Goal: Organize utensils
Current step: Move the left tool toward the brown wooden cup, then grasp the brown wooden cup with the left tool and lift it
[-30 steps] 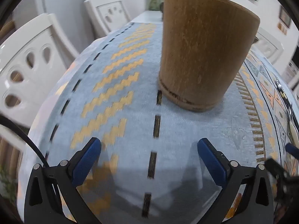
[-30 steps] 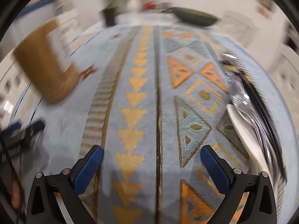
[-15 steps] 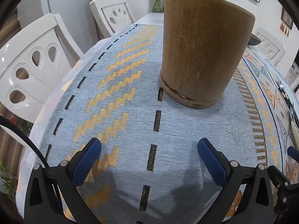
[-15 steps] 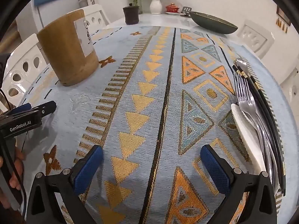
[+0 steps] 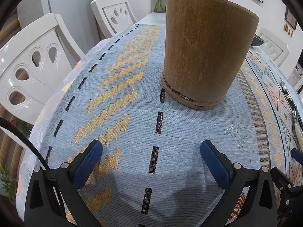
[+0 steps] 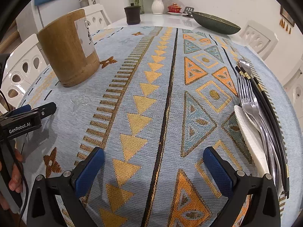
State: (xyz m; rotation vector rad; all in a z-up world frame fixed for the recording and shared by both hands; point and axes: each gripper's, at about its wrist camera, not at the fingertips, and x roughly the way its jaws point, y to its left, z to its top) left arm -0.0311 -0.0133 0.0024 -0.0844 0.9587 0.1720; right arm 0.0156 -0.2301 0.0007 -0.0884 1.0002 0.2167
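Hovering over the runner, both grippers empty

Left to right:

- White moulded chairs with teardrop cut-outs (image 5: 36, 70) line the left edge of the table.
- Pale blue woven table runner with gold zigzags, triangles and black dashes (image 5: 170, 132) covers the tabletop under both tools.
- Left gripper with black arms and blue pads (image 5: 151, 162): jaws spread wide, nothing between them, above the dashed stripe. In the right wrist view it (image 6: 36, 111) shows at the far left edge, held by a hand (image 6: 13, 179).
- Tall brown wooden cylindrical holder (image 5: 204, 53) stands upright on the runner, ahead of the left gripper and slightly right of its centre line, apart from the pads. In the right view it (image 6: 64, 53) carries a white paper label on its side. Inside not visible from either camera.
- Right gripper, same black arms and blue pads (image 6: 153, 168): jaws spread wide, empty, over the gold triangle column.
- Utensils lie flat in a bundle near the runner's right edge, well apart from the holder: white serrated plastic knife (image 6: 250, 140), silver metal forks (image 6: 248, 100), silver spoon (image 6: 244, 64), black chopsticks with gold bands (image 6: 269, 109). They touch or overlap each other; exact count unclear.
- Dark green shallow bowl (image 6: 215, 22) sits on the bare white tabletop beyond the runner.
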